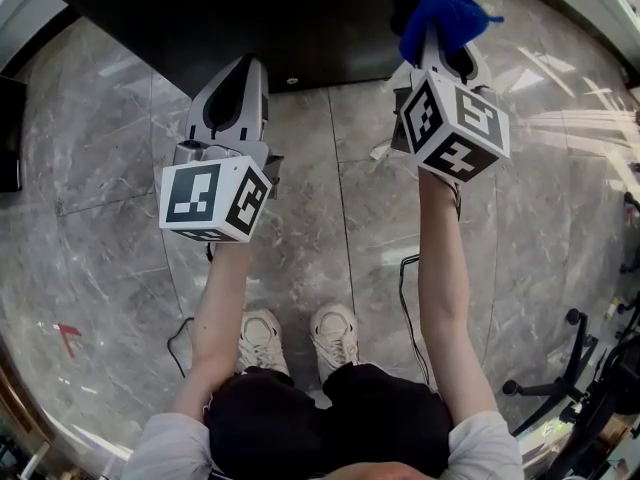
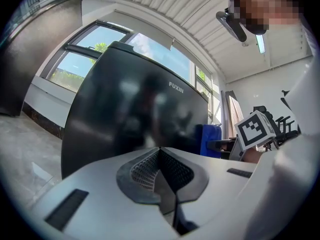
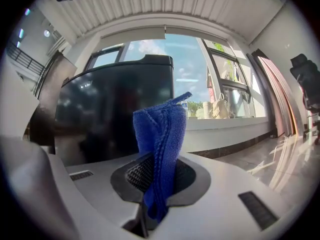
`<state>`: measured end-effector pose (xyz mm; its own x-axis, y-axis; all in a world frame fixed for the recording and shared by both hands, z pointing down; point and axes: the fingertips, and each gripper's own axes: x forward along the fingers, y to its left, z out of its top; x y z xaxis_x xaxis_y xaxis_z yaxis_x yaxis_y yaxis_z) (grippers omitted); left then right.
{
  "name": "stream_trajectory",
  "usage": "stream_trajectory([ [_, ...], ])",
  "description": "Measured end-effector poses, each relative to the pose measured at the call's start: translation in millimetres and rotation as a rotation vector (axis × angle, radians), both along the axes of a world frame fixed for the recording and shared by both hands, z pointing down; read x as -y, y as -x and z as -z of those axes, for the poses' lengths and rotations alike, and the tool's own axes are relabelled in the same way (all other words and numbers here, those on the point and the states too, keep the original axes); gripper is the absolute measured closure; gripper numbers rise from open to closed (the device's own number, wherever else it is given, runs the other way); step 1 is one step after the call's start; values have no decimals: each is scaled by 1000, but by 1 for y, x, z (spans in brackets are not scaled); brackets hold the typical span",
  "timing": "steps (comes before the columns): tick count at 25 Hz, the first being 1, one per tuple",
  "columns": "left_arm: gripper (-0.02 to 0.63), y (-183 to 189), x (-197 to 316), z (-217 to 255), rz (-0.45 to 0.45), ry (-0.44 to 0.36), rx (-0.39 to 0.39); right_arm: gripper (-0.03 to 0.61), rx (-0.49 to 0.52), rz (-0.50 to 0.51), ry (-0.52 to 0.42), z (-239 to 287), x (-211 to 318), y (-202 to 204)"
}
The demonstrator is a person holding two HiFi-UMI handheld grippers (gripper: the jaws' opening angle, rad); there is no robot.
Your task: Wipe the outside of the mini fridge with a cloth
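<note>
The black mini fridge (image 1: 250, 13) stands at the top of the head view; its glossy front (image 2: 135, 114) fills the left gripper view and also shows in the right gripper view (image 3: 110, 114). My right gripper (image 1: 440, 53) is shut on a folded blue cloth (image 1: 445, 16), which stands up between the jaws (image 3: 160, 149) close to the fridge's front edge. My left gripper (image 1: 243, 73) is shut with nothing in it (image 2: 160, 156), its tip just short of the fridge's front. The blue cloth (image 2: 210, 140) also shows at the right of the left gripper view.
Grey marble floor (image 1: 320, 218) spreads below. The person's shoes (image 1: 300, 338) stand under the arms. A black cable (image 1: 405, 308) runs along the floor at the right, with chair bases (image 1: 560, 368) beyond. A dark cabinet (image 2: 35, 49) stands left of the fridge.
</note>
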<state>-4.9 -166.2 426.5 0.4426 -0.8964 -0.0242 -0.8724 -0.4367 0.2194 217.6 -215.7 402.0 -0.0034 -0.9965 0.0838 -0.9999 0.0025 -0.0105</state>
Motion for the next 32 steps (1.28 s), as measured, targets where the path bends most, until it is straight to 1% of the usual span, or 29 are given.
stream_trajectory([
  [15, 609, 28, 2, 0, 50, 4, -7, 506, 5, -115, 6, 0, 4, -33],
  [18, 609, 32, 3, -2, 57, 1, -6, 506, 5, -121, 2, 0, 2, -33],
  [20, 609, 37, 5, -9, 64, 6, -4, 506, 32, -108, -3, -2, -4, -28],
  [24, 609, 49, 5, -37, 98, 52, 10, 506, 132, -23, 19, -19, -23, 1],
  [28, 609, 64, 5, -48, 139, 61, 63, 506, 137, 114, 69, -35, -32, 63],
  [32, 609, 87, 4, -46, 190, 57, 69, 506, 126, 249, 86, -41, -37, 125],
])
